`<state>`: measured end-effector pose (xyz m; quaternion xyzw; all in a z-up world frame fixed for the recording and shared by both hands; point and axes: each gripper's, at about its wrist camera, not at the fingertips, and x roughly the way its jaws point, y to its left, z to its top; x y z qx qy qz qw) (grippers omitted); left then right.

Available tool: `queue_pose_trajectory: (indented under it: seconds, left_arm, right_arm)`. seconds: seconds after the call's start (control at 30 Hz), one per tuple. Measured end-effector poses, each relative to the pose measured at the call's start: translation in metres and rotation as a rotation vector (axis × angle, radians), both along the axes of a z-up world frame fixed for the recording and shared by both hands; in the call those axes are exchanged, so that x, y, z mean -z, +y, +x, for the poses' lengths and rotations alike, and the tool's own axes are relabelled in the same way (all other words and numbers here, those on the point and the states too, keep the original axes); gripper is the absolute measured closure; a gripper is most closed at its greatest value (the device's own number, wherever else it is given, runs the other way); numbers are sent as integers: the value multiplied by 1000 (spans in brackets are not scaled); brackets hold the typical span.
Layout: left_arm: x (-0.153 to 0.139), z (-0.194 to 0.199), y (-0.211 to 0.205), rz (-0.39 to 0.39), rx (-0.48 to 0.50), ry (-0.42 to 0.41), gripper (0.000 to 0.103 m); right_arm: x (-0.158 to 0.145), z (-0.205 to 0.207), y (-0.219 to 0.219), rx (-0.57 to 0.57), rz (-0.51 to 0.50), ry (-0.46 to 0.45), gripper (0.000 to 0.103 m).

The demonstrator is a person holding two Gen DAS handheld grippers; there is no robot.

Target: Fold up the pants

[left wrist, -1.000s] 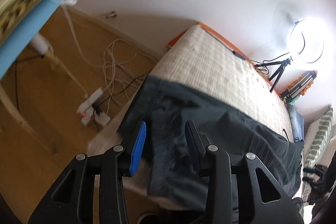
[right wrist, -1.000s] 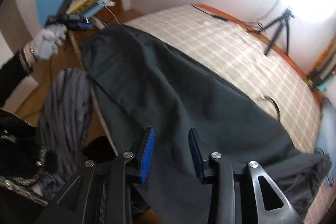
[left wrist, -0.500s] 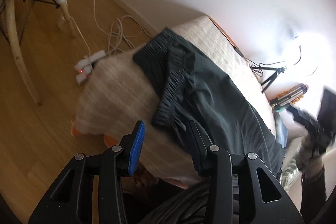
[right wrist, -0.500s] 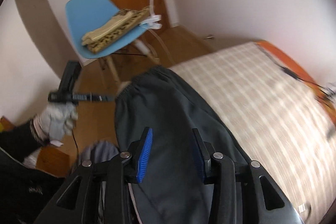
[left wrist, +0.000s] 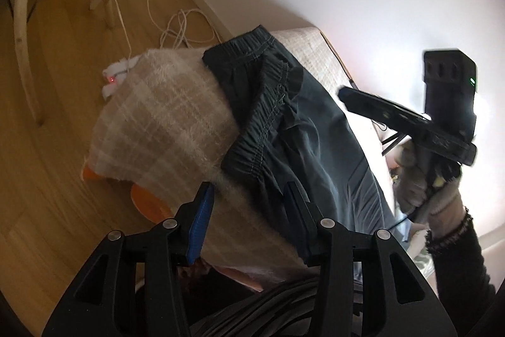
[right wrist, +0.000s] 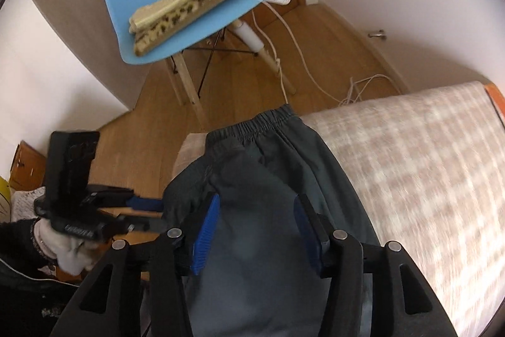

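You're working right at the corner of the bed (left wrist: 151,116), and the pants (left wrist: 300,122) are lying along its edge with the waistband (left wrist: 252,78) bunched up at that corner. Biggest risk: the slick fabric is sitting so near the drop that any tug toward you is probably sending it sliding off onto the floor (left wrist: 47,163). Both claws are hanging wide open, gripping nothing: left gripper (left wrist: 249,217) is hovering by the waistband's near corner, right gripper (right wrist: 257,229) over the seat. Smaller worry: the waistband is lying doubled over, so pinching only the top layer is likely leaving you a crooked fold.
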<state>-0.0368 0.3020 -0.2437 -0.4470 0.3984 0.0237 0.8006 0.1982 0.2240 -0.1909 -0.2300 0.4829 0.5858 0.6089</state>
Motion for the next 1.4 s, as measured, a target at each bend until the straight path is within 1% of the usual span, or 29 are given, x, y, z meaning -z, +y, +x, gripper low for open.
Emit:
queue_pose_trajectory:
  seconds: [0.07,0.17,0.23,0.3,0.33,0.4,0.43,0.5,0.57,0.7,0.83,0.87,0.97,1.13,1.17,1.27,1.33,1.4]
  left_arm:
    - [3,2,-2,-12,1,-8,59]
    - [4,4,-3,-9,-6,-15,59]
    - [5,4,-2,-13,-9,-23,59]
    - [6,-2,-1,-24,-18,-31,61]
    - [7,-2,0,-23,-25,-28,64]
    - [7,-3,0,-9,-29,-21,70]
    - [7,-4,0,1,-31,-18,74]
    - [8,-5,0,9,-35,-19,76]
    - [8,-7,2,11,-43,-25,78]
    - [2,-11,2,39,-65,-48,84]
    - [-6,-11,2,46,-74,-81,88]
    - [-9,-10,2,56,-70,-89,90]
    - [-19,0,5,103,-63,-115,91]
    - [-38,25,19,173,-68,-165,91]
    - [-40,32,21,192,-62,-164,91]
    - [-39,45,26,212,-51,-158,91]
    - [-37,50,26,226,-44,-152,91]
    - [-31,52,30,223,-44,-142,91]
  right_arm:
    - [10,1,12,-13,-18,5,47]
    - [20,3,21,-23,-36,15,47]
    - [27,2,25,-35,-44,41,50]
    - [29,-3,23,-53,-47,57,69]
    - [30,-7,23,-66,-48,48,73]
    - [28,-14,22,-86,-49,28,87]
    - [26,-18,21,-95,-46,21,89]
    - [22,-24,20,-105,-31,8,94]
    - [16,-28,17,-106,-17,4,97]
    - [6,-33,13,-97,14,5,100]
    - [-3,-37,9,-94,41,-19,101]
    - [-4,-37,9,-85,44,-28,102]
    - [-9,-31,11,-50,47,-65,103]
    - [-18,-10,16,45,74,-80,103]
    - [-19,-6,19,60,74,-82,103]
    - [-15,7,28,105,58,-105,103]
    - [-9,16,34,133,52,-86,103]
    - [-1,20,40,141,41,-86,103]
